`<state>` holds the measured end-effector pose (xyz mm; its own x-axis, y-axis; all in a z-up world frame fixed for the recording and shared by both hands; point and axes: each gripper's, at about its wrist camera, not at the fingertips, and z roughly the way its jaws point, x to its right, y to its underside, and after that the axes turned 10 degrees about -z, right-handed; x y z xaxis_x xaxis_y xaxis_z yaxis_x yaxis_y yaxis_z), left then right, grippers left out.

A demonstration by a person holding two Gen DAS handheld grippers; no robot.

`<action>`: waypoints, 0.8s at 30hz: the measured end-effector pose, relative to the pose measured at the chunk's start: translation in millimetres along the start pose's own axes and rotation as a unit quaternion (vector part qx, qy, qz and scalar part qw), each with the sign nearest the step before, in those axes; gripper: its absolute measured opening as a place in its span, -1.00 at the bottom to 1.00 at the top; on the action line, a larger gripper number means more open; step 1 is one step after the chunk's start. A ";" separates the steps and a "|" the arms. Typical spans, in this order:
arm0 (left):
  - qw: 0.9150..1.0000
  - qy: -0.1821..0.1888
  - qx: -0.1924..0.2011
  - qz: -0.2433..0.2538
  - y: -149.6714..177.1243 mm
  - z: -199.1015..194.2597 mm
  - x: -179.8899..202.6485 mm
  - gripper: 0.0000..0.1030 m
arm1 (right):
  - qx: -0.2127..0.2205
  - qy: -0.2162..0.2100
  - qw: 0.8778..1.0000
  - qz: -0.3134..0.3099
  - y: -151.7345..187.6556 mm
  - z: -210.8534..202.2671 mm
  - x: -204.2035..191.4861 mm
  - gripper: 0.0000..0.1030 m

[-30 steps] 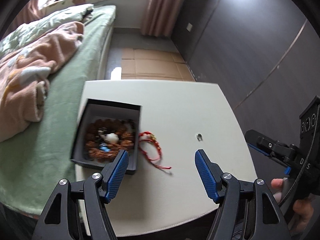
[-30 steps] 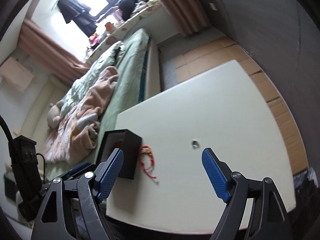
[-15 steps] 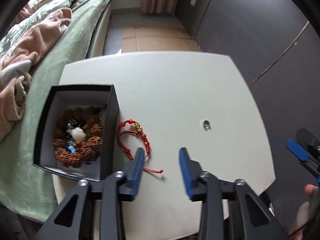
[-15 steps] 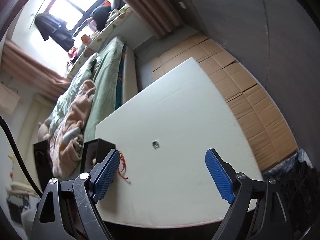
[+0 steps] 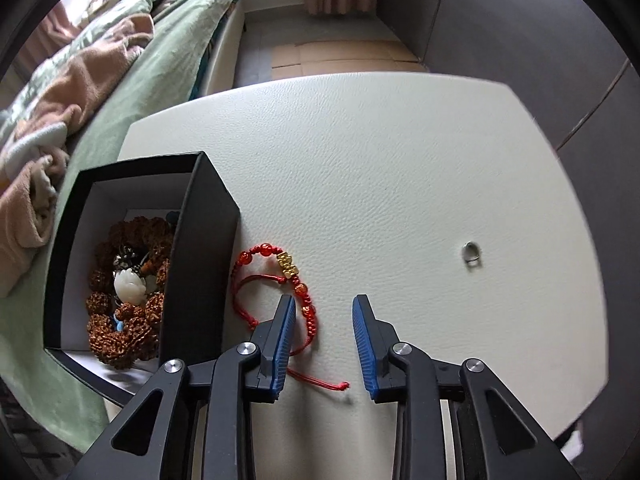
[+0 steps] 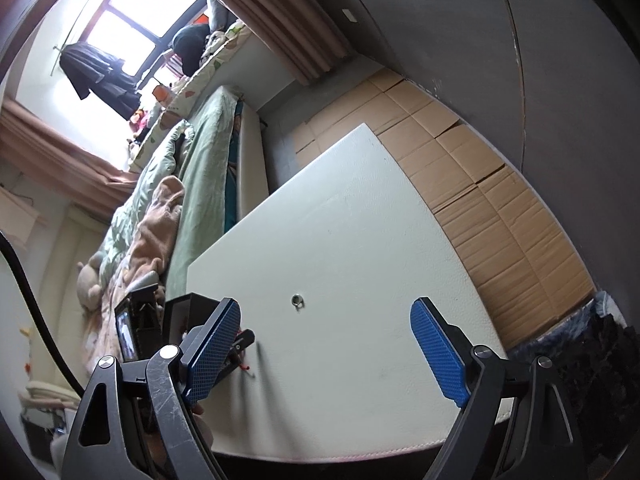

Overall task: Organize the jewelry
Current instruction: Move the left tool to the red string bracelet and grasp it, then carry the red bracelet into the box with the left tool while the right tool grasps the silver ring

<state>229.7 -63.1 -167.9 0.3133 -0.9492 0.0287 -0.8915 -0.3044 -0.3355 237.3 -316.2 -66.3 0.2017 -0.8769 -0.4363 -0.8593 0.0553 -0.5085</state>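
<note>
The red bracelet looks soft and floppy. The left gripper, open, should pinch its beads. The right gripper is open too.

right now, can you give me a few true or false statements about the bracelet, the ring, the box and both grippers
1. The red bracelet lies on the table beside the black box. True.
2. The left gripper is shut on the red bracelet. False: its jaws are open, with the bracelet's cord running between them.
3. The ring is inside the box. False: it lies alone on the table, to the right of the bracelet.
4. The box already holds a brown beaded bracelet. True.
5. The right gripper holds the ring. False: it is open and empty, and the ring lies beyond it.
</note>
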 end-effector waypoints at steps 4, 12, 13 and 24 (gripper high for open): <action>1.000 -0.002 0.005 -0.003 1.4 -1.6 0.1 -0.42 | 0.000 0.000 1.000 -0.008 -0.4 2.2 -3.3 0.70; 0.999 0.032 0.001 0.003 -1.0 -2.4 -8.9 -0.86 | -0.010 0.006 1.000 -0.012 -2.2 17.9 -11.8 0.69; 0.999 0.031 0.000 0.011 -0.6 -2.7 -8.7 -0.86 | -0.011 0.005 1.000 -0.014 -1.9 19.7 -13.8 0.69; 0.994 0.100 0.036 0.031 -13.5 -50.2 -17.0 -0.86 | -0.029 0.011 0.998 -0.046 -4.9 42.2 -36.9 0.58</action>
<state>220.0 -46.8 -116.6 0.1801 -0.9651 0.1904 -0.8789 -0.2448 -0.4094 253.9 -264.0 -78.9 0.2708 -0.8871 -0.3737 -0.8634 -0.0522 -0.5018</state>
